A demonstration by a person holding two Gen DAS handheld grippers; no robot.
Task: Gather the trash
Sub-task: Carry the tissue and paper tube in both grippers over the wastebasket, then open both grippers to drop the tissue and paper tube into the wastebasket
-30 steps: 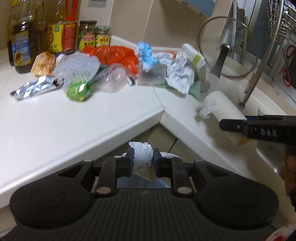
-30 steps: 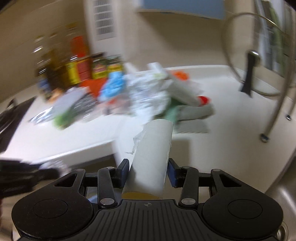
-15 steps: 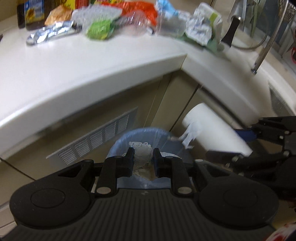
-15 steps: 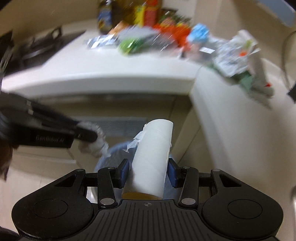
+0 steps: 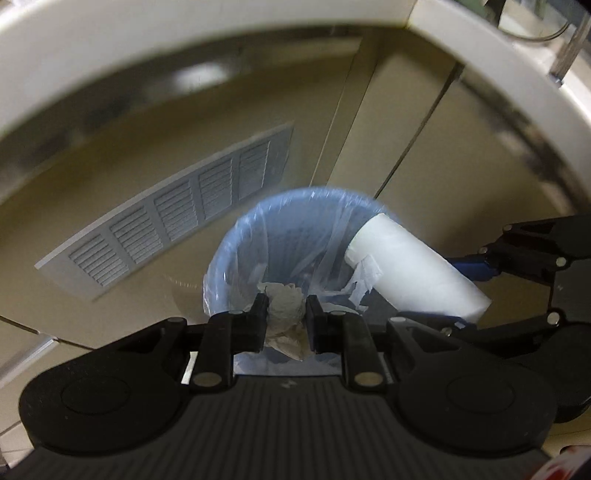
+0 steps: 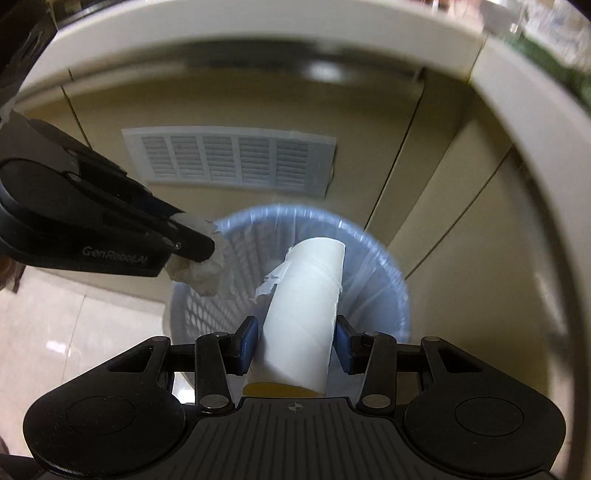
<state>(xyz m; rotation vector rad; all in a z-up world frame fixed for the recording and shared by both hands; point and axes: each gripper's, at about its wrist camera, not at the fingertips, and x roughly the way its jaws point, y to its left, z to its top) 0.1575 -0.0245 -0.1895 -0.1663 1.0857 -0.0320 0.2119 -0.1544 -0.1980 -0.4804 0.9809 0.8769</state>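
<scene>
So the left claw point(image 5: 286, 315) is clamped down tight on a crumpled wad of paper point(image 5: 286, 314), jaws narrow, with the wad bulging out above and below the pads. It's hanging right over the near rim of the bin point(image 5: 229, 254), a pale blue mesh-sided basket lined with a thin clear plastic bag point(image 5: 332, 229). In the right wrist view the same claw comes in from the left of the bin, with the wad poking out past its tip just over the bin's left rim. The right claw point(image 6: 295, 341) has its blue pads point(image 6: 248, 345) pressed on either side of a nearly used-up paper roll point(image 6: 306, 306), gripping it around the lower part, jaws about mid-width because the roll fills them. The roll's far end points into the bin's mouth, and a torn flap of paper point(image 6: 273, 280) hangs off its left side; the near end shows a yellowish cardboard edge. From the left wrist view the roll sits over the right rim of the bin, tilted down toward the middle. The inside of the bin is too blurry to say what's in it. Behind the bin are beige cabinet doors point(image 6: 373, 122) with a white louvred vent point(image 6: 229, 162) to the upper left of it, and the white edge of the bench point(image 6: 258, 22) curves over the top. Left of the bin there's glossy pale floor tile point(image 6: 55, 332).
</scene>
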